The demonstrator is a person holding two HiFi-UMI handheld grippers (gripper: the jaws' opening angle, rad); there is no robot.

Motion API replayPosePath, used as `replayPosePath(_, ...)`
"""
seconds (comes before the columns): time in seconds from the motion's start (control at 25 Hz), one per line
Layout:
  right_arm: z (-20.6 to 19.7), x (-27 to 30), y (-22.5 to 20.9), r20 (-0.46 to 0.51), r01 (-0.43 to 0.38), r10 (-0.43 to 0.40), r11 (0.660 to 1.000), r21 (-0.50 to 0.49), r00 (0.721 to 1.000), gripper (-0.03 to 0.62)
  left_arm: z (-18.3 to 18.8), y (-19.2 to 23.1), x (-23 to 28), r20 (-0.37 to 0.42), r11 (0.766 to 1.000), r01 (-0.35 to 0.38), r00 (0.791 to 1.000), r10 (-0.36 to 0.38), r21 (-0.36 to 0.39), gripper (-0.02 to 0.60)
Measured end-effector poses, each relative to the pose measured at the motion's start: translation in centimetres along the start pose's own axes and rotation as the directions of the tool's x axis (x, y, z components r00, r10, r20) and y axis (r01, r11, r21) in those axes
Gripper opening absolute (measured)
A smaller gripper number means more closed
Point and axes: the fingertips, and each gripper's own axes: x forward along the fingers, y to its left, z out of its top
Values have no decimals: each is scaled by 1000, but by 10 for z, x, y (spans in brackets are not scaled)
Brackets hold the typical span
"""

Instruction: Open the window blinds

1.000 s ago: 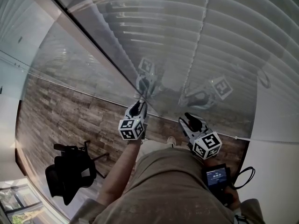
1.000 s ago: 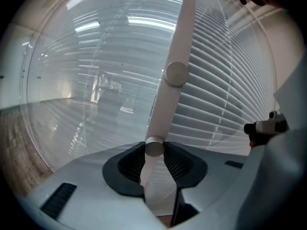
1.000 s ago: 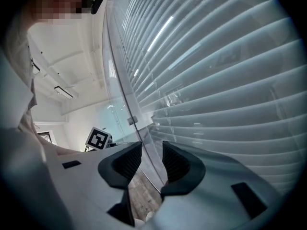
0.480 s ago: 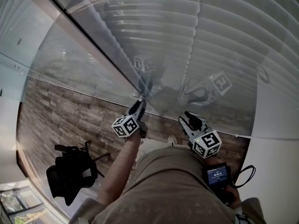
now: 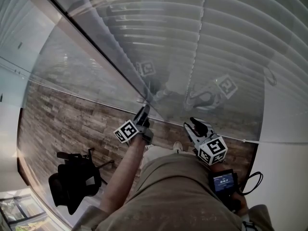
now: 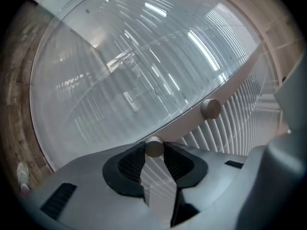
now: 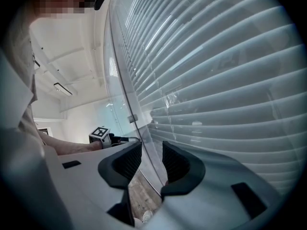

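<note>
Seen from above, slatted window blinds (image 5: 231, 42) behind glass (image 5: 91, 61) fill the view from ten to three o'clock; near centre, the left gripper (image 5: 144, 112) has its jaws closed on a small round knob (image 6: 154, 147) at the blinds' edge; a second knob (image 6: 210, 109) sits at two o'clock from it; the right gripper (image 5: 194, 123), at four o'clock from the left, holds its jaws apart and empty.

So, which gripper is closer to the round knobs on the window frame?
Left. The left gripper is clamped on the nearer round knob; the right gripper sits open to its right, facing the blinds, touching neither knob.
</note>
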Motion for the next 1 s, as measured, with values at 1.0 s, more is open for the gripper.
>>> replayPosePath(1.0, -10, 0, -2, 0, -11, 11, 1000, 10, 1000, 143, -9, 5, -1, 86, 982, 68, 995, -54, -179, 181)
